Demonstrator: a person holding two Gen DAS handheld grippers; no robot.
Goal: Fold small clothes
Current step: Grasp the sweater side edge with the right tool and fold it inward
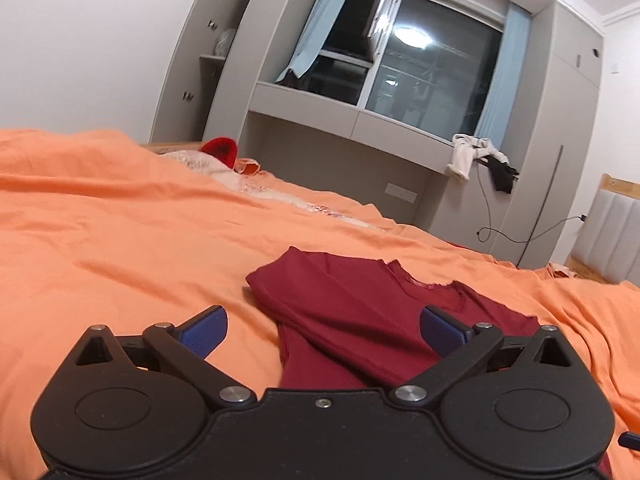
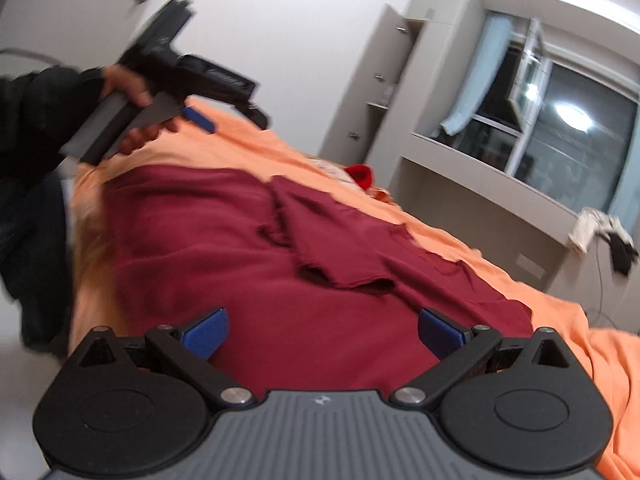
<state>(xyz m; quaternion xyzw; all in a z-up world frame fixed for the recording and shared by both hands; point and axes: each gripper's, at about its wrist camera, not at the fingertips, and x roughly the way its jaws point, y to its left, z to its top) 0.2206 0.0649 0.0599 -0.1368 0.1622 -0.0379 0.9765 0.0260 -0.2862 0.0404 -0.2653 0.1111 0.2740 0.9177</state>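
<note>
At the bottom of each wrist view, the left gripper (image 1: 322, 334) and the right gripper (image 2: 322, 334) stand wide open, nothing between their blue pads. Just beyond them the dark red garment (image 2: 248, 248) lies on the orange bedsheet (image 1: 120, 220), one part seemingly folded over, though blurred. At upper right, a window (image 1: 432, 60).
</note>
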